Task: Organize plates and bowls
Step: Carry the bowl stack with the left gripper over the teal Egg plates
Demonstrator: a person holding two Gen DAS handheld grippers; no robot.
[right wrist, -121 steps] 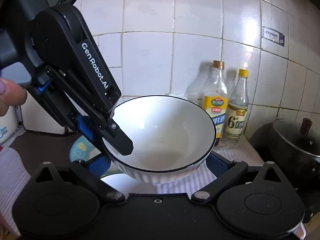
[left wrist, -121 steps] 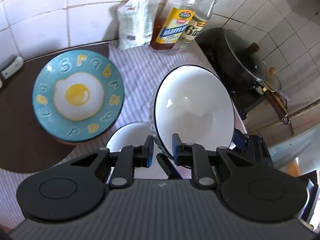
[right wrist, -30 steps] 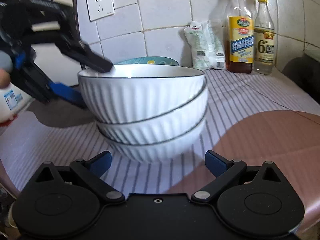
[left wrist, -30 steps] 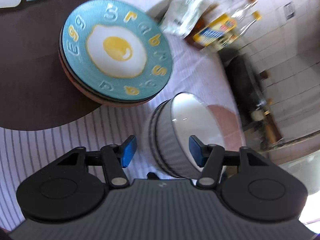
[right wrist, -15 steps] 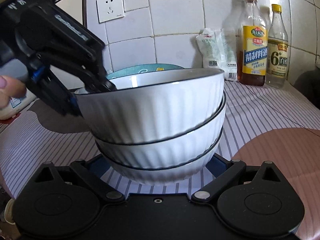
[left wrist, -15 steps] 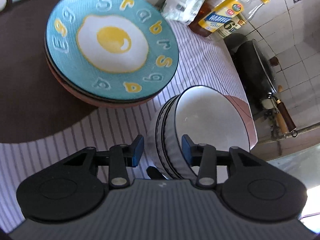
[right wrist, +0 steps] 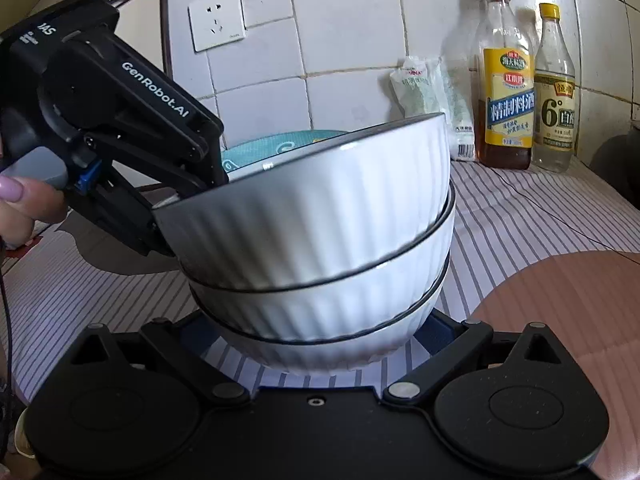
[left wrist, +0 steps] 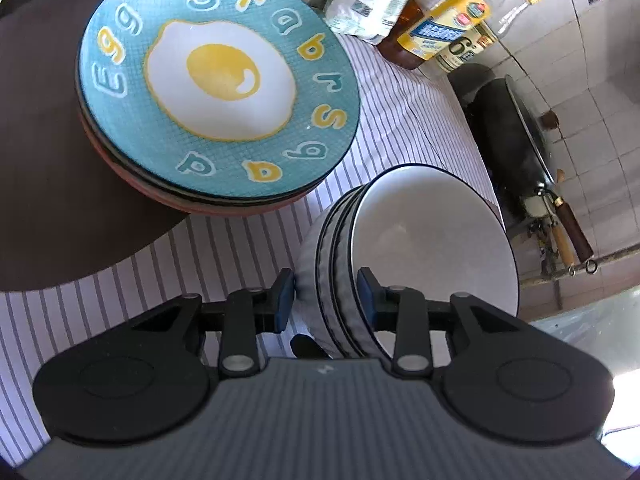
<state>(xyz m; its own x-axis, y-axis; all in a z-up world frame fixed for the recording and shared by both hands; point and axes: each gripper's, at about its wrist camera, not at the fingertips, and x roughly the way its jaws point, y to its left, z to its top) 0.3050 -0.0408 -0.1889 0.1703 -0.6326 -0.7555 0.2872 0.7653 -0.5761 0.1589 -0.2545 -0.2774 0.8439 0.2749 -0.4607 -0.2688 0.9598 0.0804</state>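
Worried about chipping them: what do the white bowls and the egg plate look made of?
White bowls: likely glazed ceramic, with a glossy ribbed wall, a dark rim line and window glare. Egg plate: probably glazed ceramic too, with a shiny printed teal face, though melamine cannot be ruled out.

Left wrist view steeply downward, right wrist view low, near-level, perhaps closer; both on the bowl stack (left wrist: 404, 248).
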